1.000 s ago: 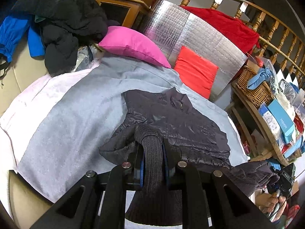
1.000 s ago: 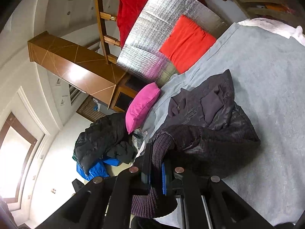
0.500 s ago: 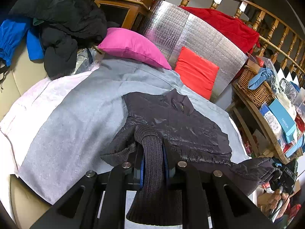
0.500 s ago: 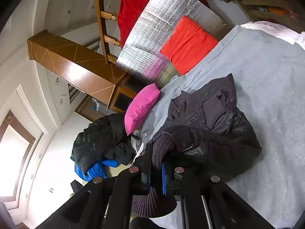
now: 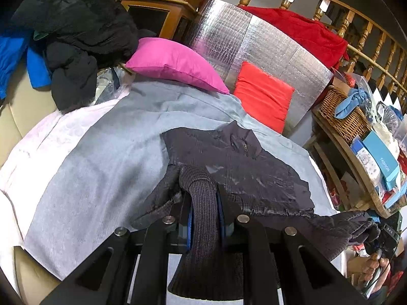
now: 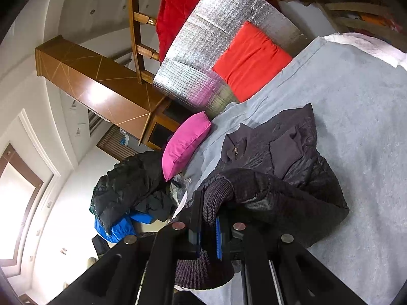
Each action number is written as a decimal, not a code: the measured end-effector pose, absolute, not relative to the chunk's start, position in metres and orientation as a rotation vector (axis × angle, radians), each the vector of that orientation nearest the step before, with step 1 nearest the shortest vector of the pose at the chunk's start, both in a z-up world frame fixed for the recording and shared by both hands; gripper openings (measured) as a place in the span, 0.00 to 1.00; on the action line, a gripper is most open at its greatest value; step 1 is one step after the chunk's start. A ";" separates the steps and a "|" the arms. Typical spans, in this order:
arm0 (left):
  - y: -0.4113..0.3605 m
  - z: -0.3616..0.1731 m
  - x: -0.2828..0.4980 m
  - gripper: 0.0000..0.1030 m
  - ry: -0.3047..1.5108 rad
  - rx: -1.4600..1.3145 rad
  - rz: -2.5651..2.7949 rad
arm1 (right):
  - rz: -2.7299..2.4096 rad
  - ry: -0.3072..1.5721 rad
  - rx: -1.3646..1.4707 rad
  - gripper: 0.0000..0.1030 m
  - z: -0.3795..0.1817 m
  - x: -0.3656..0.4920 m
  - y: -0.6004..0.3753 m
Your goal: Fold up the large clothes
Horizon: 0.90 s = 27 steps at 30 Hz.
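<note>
The dark jacket (image 5: 236,167) is spread on the grey blanket (image 5: 101,157) of the bed, collar at the far end. One ribbed cuff (image 5: 203,203) is clamped in the left claw (image 5: 204,225), the other ribbed cuff (image 6: 216,198) in the right claw (image 6: 209,236). If the sleeves are pulled unevenly, the slippery body is likely to be dragged askew, or a stretchy cuff could be lost from a grip.

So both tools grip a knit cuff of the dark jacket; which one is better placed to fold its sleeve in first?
Probably the left tool: its cuff already lies over the jacket body, while the right tool sits off the bed's edge.
</note>
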<state>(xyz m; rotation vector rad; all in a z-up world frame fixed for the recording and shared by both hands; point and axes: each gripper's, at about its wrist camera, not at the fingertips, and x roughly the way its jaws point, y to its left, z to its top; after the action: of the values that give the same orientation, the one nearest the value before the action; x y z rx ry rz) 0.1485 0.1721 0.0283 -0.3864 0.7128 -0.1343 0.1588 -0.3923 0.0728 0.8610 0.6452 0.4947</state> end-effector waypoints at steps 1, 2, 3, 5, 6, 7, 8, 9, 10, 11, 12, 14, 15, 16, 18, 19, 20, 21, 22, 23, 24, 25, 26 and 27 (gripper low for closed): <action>0.172 0.029 0.150 0.16 0.713 -0.385 -0.133 | 0.493 0.644 0.862 0.08 0.073 0.160 -0.392; 0.171 0.029 0.152 0.16 0.713 -0.384 -0.133 | 0.491 0.643 0.861 0.08 0.073 0.160 -0.392; 0.171 0.030 0.154 0.16 0.714 -0.380 -0.132 | 0.488 0.642 0.857 0.08 0.074 0.161 -0.391; 0.170 0.031 0.158 0.16 0.714 -0.373 -0.130 | 0.488 0.638 0.858 0.08 0.075 0.163 -0.391; 0.169 0.032 0.160 0.16 0.713 -0.369 -0.127 | 0.487 0.636 0.858 0.08 0.075 0.164 -0.390; 0.168 0.033 0.162 0.16 0.713 -0.366 -0.125 | 0.487 0.634 0.859 0.08 0.075 0.164 -0.391; 0.167 0.034 0.164 0.16 0.711 -0.361 -0.124 | 0.487 0.631 0.859 0.08 0.075 0.165 -0.391; 0.166 0.036 0.165 0.16 0.709 -0.358 -0.123 | 0.486 0.630 0.860 0.08 0.075 0.166 -0.391; 0.165 0.037 0.167 0.16 0.706 -0.354 -0.123 | 0.486 0.627 0.866 0.08 0.075 0.168 -0.392; 0.165 0.039 0.168 0.16 0.703 -0.352 -0.123 | 0.486 0.625 0.866 0.08 0.075 0.169 -0.392; 0.164 0.040 0.169 0.16 0.701 -0.351 -0.122 | 0.486 0.624 0.866 0.08 0.076 0.170 -0.393; 0.163 0.043 0.172 0.16 0.695 -0.352 -0.120 | 0.486 0.620 0.865 0.08 0.077 0.173 -0.394; 0.162 0.044 0.175 0.16 0.693 -0.352 -0.117 | 0.484 0.618 0.865 0.08 0.077 0.173 -0.394; 0.161 0.045 0.177 0.16 0.691 -0.350 -0.114 | 0.483 0.615 0.866 0.08 0.078 0.175 -0.395; 0.160 0.046 0.181 0.16 0.687 -0.348 -0.105 | 0.480 0.612 0.868 0.08 0.079 0.178 -0.394; 0.159 0.046 0.184 0.16 0.688 -0.348 -0.100 | 0.478 0.611 0.868 0.08 0.079 0.180 -0.395; 0.157 0.046 0.185 0.16 0.688 -0.347 -0.094 | 0.476 0.610 0.867 0.08 0.080 0.181 -0.395; 0.157 0.046 0.186 0.16 0.688 -0.345 -0.090 | 0.473 0.610 0.863 0.08 0.081 0.182 -0.395; 0.156 0.046 0.188 0.16 0.688 -0.344 -0.084 | 0.469 0.611 0.857 0.08 0.081 0.184 -0.394; 0.155 0.046 0.189 0.16 0.689 -0.343 -0.080 | 0.468 0.612 0.858 0.08 0.081 0.185 -0.394; 0.154 0.046 0.190 0.16 0.689 -0.341 -0.076 | 0.465 0.614 0.859 0.08 0.081 0.187 -0.395; 0.153 0.046 0.191 0.16 0.689 -0.336 -0.071 | 0.460 0.618 0.857 0.08 0.081 0.190 -0.394; 0.152 0.045 0.192 0.16 0.690 -0.332 -0.067 | 0.455 0.621 0.855 0.08 0.081 0.192 -0.394; 0.152 0.045 0.193 0.16 0.691 -0.330 -0.065 | 0.451 0.624 0.854 0.08 0.081 0.194 -0.394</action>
<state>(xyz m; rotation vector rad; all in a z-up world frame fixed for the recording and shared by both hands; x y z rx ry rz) 0.1934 0.1520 0.0448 -0.3297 0.6911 -0.0653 0.1935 -0.3939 0.0807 0.8535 0.6236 0.4511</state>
